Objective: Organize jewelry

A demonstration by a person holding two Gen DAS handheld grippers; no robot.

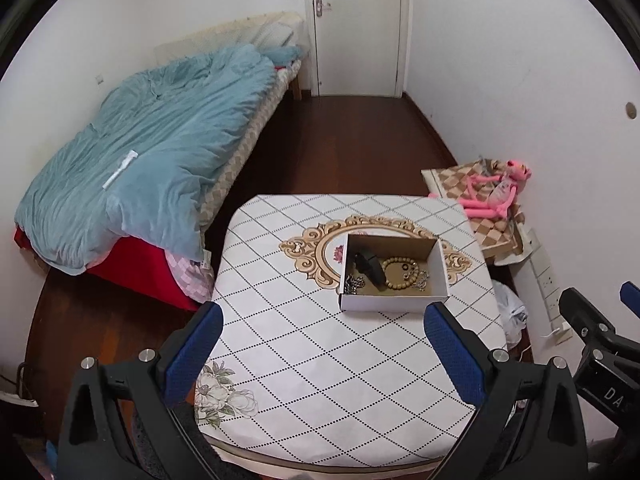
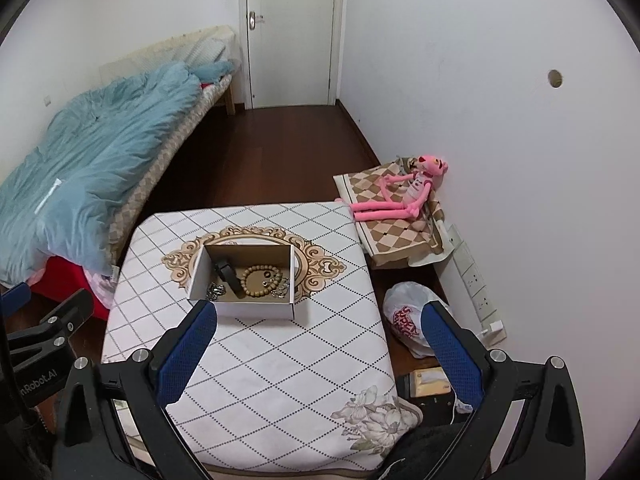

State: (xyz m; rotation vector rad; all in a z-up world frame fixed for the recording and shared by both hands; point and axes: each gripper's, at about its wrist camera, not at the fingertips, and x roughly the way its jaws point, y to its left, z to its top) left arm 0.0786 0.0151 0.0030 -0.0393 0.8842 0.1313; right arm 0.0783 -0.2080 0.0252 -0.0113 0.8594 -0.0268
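A small open white cardboard box (image 1: 394, 303) (image 2: 256, 309) sits on a table with a diamond-patterned cloth (image 1: 304, 344) (image 2: 272, 364). Inside lie a wooden bead bracelet (image 1: 400, 273) (image 2: 260, 280), a black watch-like band (image 1: 370, 266) (image 2: 228, 274), a silver chain (image 1: 354, 283) (image 2: 216, 290) and small silver pieces (image 1: 422, 280) (image 2: 282, 286). My left gripper (image 1: 324, 320) is open and empty, held above the table short of the box. My right gripper (image 2: 320, 320) is open and empty, just right of the box's near edge.
A bed with a blue duvet (image 1: 140, 160) (image 2: 80, 168) stands left of the table. A pink plush toy (image 1: 496, 196) (image 2: 400, 196) lies on a checked cushion at the right wall. A white plastic bag (image 2: 408, 324) lies on the floor. A closed door (image 1: 356, 28) is at the back.
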